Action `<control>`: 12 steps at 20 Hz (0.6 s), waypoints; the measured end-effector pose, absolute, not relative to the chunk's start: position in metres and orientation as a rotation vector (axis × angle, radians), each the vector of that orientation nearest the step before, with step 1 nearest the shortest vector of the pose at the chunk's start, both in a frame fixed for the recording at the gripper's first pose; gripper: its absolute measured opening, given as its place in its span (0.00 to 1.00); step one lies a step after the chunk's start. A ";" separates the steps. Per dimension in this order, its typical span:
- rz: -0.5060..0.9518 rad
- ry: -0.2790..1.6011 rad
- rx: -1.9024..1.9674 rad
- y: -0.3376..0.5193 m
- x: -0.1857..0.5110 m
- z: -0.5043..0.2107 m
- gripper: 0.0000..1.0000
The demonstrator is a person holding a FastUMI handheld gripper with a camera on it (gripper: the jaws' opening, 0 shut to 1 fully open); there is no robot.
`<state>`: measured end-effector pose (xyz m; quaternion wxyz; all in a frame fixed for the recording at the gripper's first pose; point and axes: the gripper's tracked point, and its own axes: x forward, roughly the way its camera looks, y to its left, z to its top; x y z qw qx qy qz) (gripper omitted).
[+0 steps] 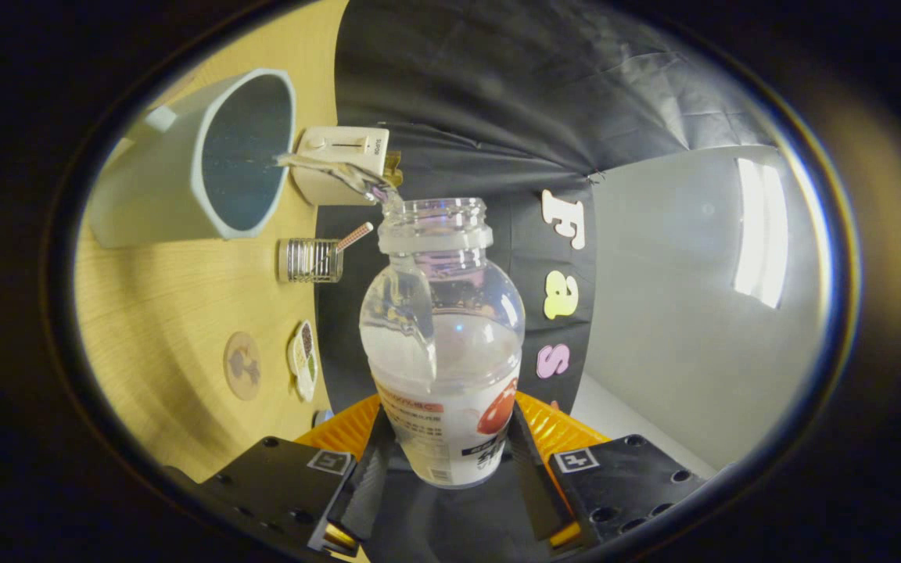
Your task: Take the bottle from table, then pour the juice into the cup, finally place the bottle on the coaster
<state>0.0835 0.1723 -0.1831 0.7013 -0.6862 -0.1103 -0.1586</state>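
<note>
Both black fingers [368, 477] of the gripper [444, 469] press on the lower sides of a clear plastic bottle [443, 344], holding it firmly between them. With the whole scene turned sideways, the bottle is tipped toward the wooden table [161, 313]. Clear juice [333, 168] runs from the bottle's open, capless mouth in a thin stream into a pale blue cup [200, 156] with a dark inside. Some liquid is left in the bottle's lower part. Nearest the bottle on the table sit a round brown coaster [242, 365] and, just beside it, a small patterned round piece [304, 360]. Farther from the bottle, a ribbed glass jar [310, 260] holds a striped straw. Beyond that jar, near the cup's rim, stands a white toaster [341, 164].
</note>
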 end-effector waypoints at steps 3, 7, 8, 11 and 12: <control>-0.360 -0.245 -1.540 0.171 0.083 -0.182 0.78; -0.377 -0.276 -1.574 0.175 0.079 -0.174 0.78; -0.375 -0.277 -1.577 0.176 0.079 -0.174 0.78; -0.377 -0.286 -1.599 0.177 0.080 -0.171 0.78; -0.378 -0.289 -1.608 0.178 0.079 -0.171 0.78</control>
